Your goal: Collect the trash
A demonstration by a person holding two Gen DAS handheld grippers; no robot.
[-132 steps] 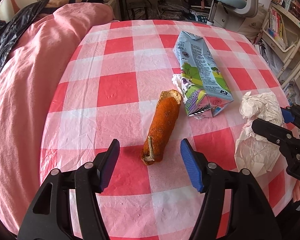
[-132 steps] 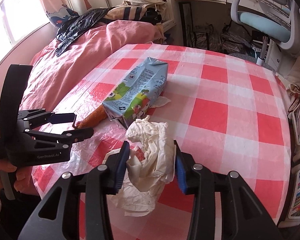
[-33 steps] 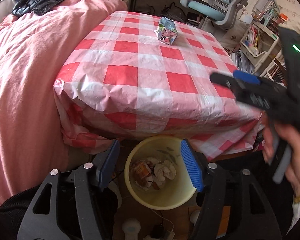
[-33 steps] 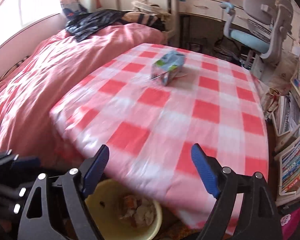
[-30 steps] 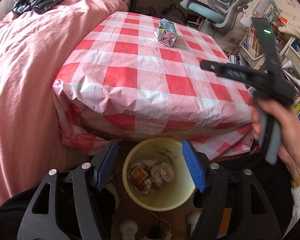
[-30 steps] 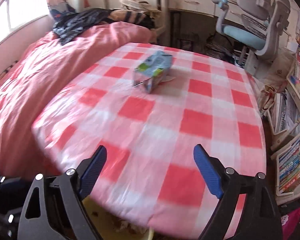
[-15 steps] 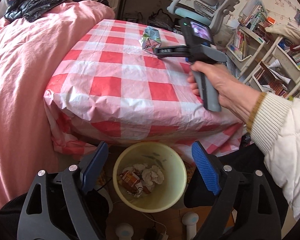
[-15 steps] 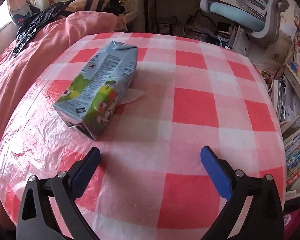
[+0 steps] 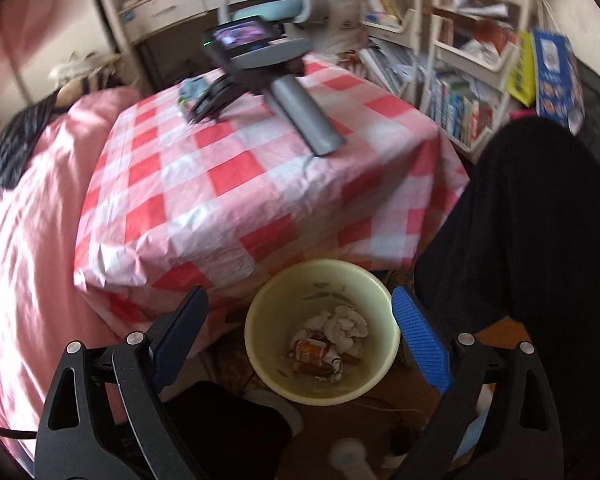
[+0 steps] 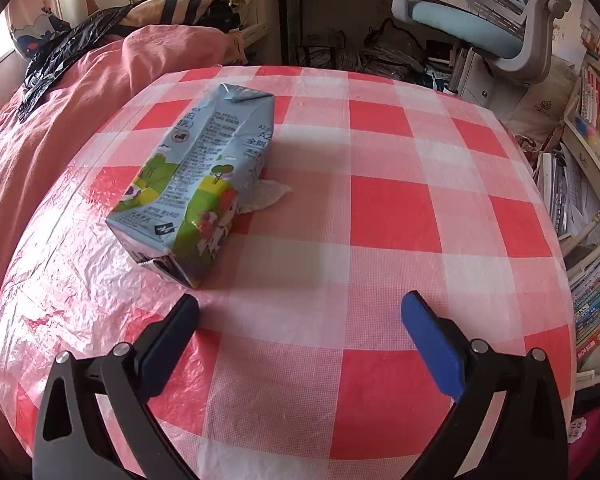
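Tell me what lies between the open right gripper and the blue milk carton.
Only bare red-checked tablecloth, in the right wrist view, between right gripper and milk carton.

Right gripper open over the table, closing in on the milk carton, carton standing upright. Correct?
Not quite. The right wrist view shows the milk carton lying on its side on the checkered tablecloth, not upright. The right gripper is open over the table, just short of it.
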